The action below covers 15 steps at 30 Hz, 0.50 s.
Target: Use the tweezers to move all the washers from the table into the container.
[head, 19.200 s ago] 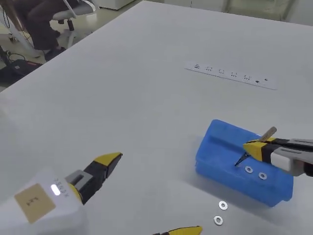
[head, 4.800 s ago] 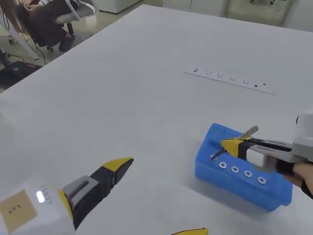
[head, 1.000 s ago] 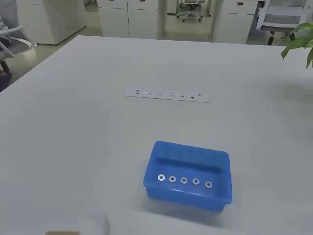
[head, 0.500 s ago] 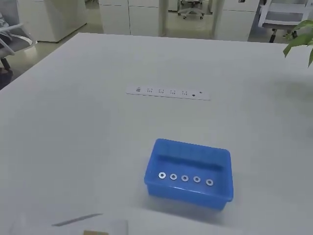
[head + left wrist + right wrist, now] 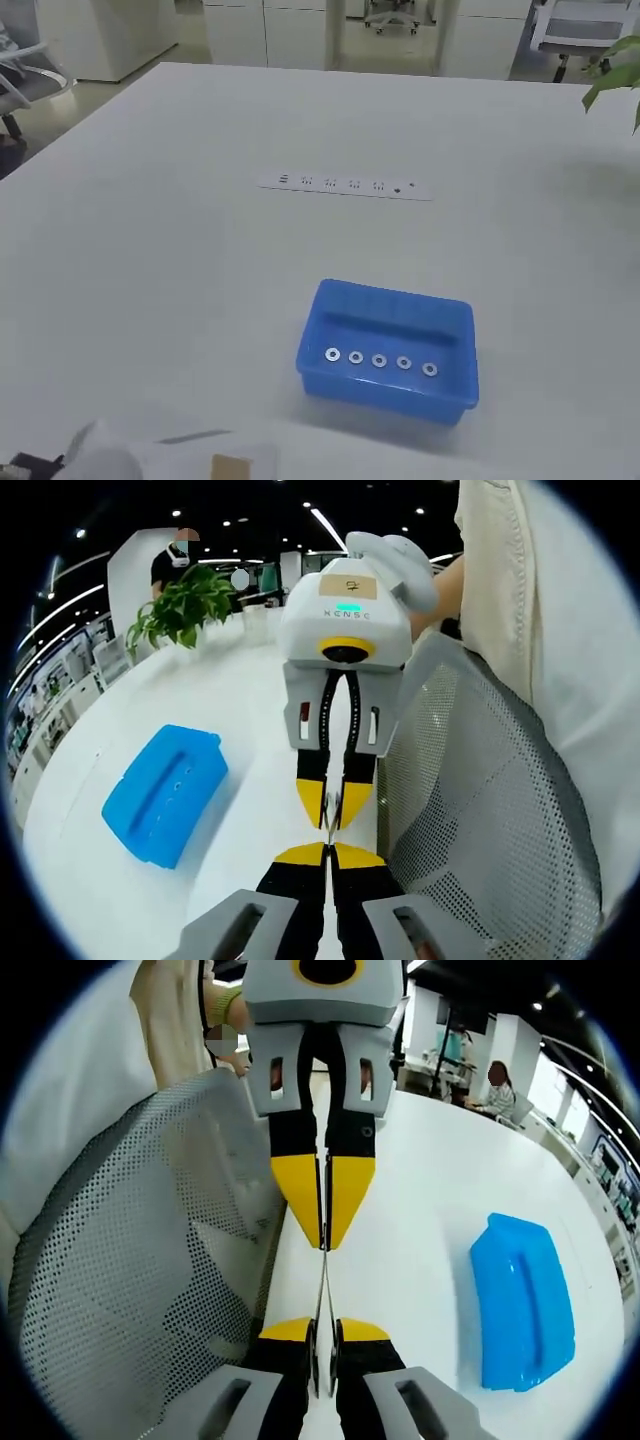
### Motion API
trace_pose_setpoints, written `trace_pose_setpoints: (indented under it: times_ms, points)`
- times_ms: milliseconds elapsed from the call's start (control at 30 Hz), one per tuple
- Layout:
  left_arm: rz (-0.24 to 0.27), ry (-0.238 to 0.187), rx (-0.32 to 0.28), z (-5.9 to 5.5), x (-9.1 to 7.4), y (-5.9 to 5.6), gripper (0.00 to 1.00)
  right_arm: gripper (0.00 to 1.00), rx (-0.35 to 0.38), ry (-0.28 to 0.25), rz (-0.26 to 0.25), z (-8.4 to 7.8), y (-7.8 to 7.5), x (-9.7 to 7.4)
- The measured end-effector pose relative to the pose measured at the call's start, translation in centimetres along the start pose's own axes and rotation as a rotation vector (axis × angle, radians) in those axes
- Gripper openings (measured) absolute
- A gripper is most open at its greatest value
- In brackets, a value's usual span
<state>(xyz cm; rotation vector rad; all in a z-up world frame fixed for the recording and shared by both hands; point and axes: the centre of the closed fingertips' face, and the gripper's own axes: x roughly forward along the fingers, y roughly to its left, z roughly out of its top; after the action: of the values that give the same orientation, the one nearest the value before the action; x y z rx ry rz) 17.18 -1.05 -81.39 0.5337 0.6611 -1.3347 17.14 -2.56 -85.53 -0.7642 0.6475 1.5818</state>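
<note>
The blue container (image 5: 386, 396) stands on the white table (image 5: 190, 250), in front of a power strip (image 5: 345, 186). Five washers (image 5: 379, 360) lie inside it in one row near its front wall. The two tools face each other tip to tip at the table edge, beside a mesh chair back (image 5: 480, 810). The right tongs (image 5: 322, 1330) pinch the thin tweezers (image 5: 322, 1290), which reach forward to the yellow tips of the left tongs (image 5: 328, 852). The left tongs are pressed together; whether they also grip the tweezers cannot be told.
</note>
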Motion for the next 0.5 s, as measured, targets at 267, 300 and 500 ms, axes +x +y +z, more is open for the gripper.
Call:
trace_pose_setpoints:
  times_ms: [267,300,500]
  points:
    - [-0.019,0.067,0.004,-1.7,0.5,0.4,0.0,0.05,0.066,-0.032,-0.005,-0.5,-0.2,0.4]
    - [-0.02,0.075,0.004,-1.9,0.6,0.4,0.0,0.05,0.069,-0.038,-0.006,-0.5,-0.2,0.4]
    - [-0.024,0.112,0.0,-3.2,1.1,0.9,0.0,0.05,0.079,-0.05,-0.005,-0.6,-0.5,1.0]
